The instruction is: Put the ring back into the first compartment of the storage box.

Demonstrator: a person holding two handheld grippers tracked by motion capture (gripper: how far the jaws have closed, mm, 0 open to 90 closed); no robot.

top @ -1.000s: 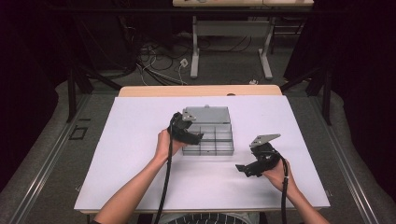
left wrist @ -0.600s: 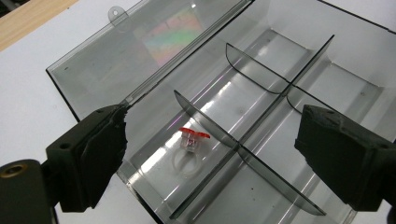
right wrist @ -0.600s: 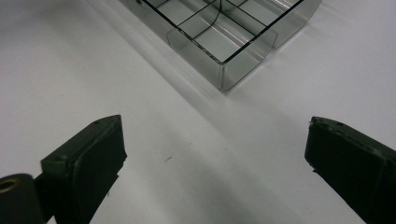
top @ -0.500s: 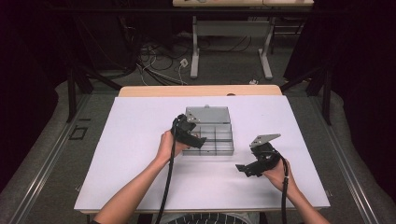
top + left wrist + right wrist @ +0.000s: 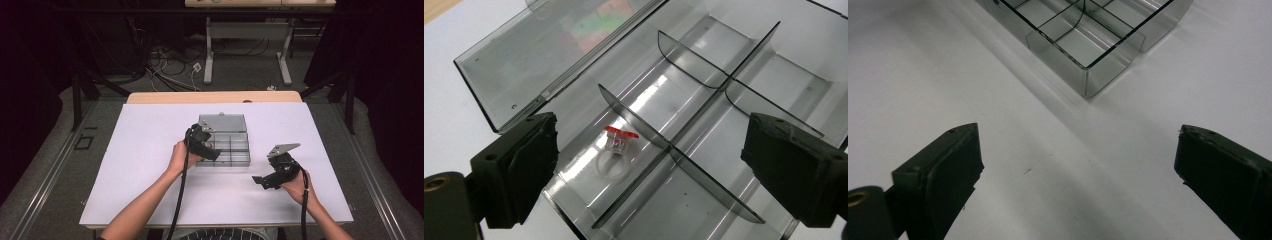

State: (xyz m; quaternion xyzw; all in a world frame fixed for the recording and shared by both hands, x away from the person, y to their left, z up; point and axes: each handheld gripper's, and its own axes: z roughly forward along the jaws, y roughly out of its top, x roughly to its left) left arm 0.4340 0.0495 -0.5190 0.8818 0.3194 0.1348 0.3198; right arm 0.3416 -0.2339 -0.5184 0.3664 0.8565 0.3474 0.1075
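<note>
Over the last second the left tool [image 5: 649, 150] has barely shifted above the open box [image 5: 225, 145]; its jaws stand released, and the ring [image 5: 616, 150] (red top) lies free in a compartment, probably just dropped; the right tool [image 5: 1078, 175] waits released over the table [image 5: 1048, 150].

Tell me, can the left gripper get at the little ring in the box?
Probably yes. The box's lid is open, the left gripper hangs over it with jaws wide apart, and nothing covers the ring.

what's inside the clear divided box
One small ring with a red top lies in a compartment of the box, between the open left gripper jaws. The other compartments in view look empty; the corners behind the jaws are hidden.
</note>
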